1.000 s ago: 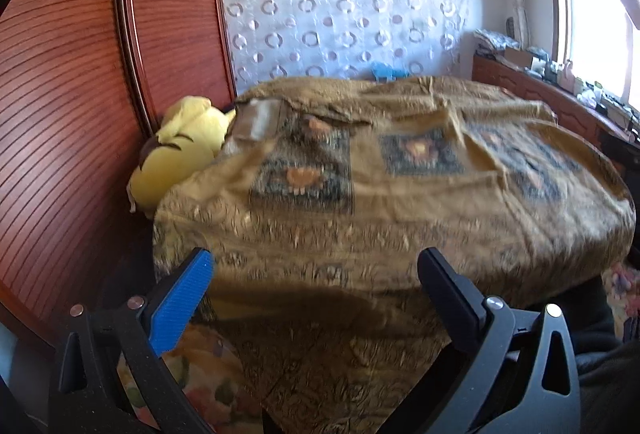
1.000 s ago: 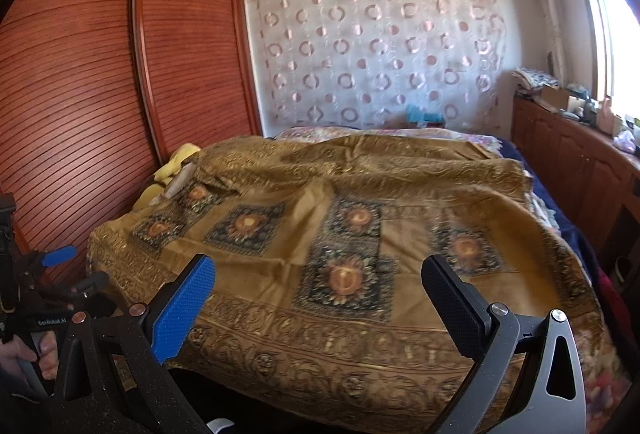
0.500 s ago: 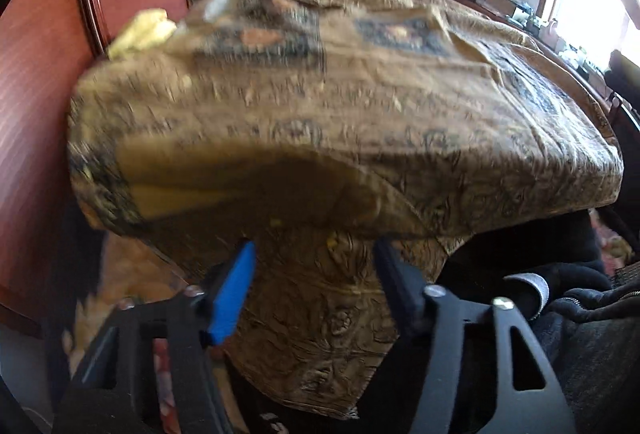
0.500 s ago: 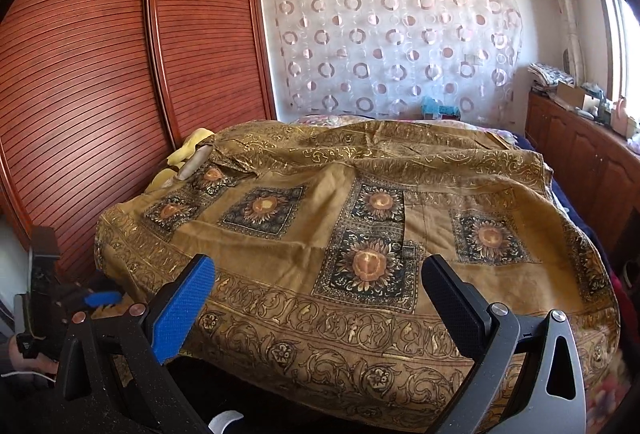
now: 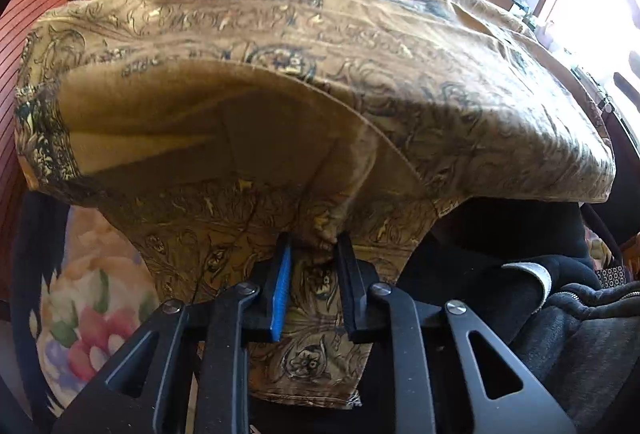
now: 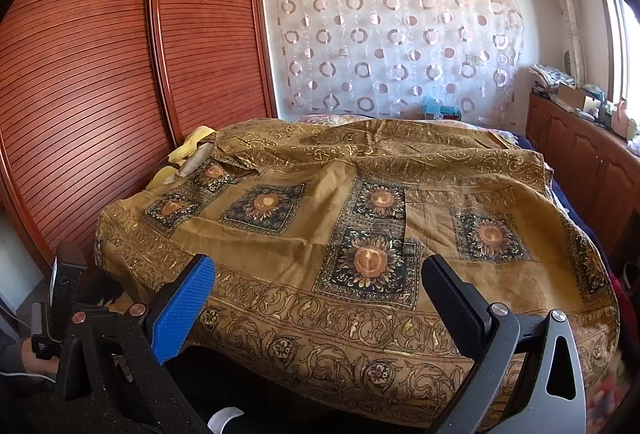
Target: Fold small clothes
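Golden-brown patterned cloth (image 6: 340, 234) with dark flower squares drapes the whole bed, slatted red-brown wardrobe doors (image 6: 120, 81) at left, circle-print curtain (image 6: 400, 37) behind; left gripper (image 5: 312, 254) is closing on its hanging corner, fabric between the jaws; right gripper (image 6: 316, 286) hovers wide open

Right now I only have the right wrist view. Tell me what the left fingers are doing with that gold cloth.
Observer: The left gripper is closing on a hanging flap of the gold patterned cloth; a pinch of fabric sits between its fingers.
Operator: Report what's under that flap.
Observer: A floral sheet shows below the cloth's edge, beside the left gripper.
Operator: Say what's next to it on the other side.
Observer: A dark sleeve with a pale cuff, close beside the gripper.
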Motion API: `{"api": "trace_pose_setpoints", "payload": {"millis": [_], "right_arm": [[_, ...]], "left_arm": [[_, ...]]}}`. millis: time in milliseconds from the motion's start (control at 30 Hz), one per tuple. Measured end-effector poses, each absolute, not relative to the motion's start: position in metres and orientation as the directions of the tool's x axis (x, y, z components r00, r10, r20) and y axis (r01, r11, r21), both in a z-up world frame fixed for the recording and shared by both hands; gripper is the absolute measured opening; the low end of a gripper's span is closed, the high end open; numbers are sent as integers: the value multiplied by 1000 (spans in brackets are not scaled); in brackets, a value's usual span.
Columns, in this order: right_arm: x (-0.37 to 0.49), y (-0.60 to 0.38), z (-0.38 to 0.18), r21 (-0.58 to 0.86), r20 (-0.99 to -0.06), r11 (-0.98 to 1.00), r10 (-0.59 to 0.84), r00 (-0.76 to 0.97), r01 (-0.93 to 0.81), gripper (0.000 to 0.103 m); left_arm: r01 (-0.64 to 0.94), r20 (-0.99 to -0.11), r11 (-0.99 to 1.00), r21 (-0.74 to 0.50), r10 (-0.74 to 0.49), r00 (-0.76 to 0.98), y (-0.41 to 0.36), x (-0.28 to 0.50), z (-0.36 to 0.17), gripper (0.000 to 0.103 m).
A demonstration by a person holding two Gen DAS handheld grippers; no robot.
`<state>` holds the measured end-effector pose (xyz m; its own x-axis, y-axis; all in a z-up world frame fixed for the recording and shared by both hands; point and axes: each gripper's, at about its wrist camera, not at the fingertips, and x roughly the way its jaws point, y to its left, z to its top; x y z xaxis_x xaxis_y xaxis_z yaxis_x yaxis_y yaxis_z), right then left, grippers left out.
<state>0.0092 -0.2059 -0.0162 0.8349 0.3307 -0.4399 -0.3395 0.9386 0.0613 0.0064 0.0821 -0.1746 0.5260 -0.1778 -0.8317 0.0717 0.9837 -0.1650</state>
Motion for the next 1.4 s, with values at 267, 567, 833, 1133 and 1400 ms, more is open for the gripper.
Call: {"api": "trace_pose_setpoints", "payload": {"millis": [267,567,833,1133,1400], "right_arm": [[9,-209,-17,67,-446,938,332,831,-339,103],[10,-208,-17,75,-448,928,357,820,-364,103],[27,-196,-14,107,-473,873,465,748,-475,102],[58,-177,-11,93,-503,841,501,704,-532,101],[87,-144,-27,88,-565,802,529,634,-590,98]], "left_arm": [[85,-820,986,-142,-165,548,85,7,-170,5],[261,-803,964,-46,-191,565,82,-15,-93,5],[291,-726,954,-67,-247,642,82,21,-22,5],[257,-721,964,-72,-228,654,84,95,-24,5],[267,-699,956,-125,-276,660,93,101,-15,46]]}}
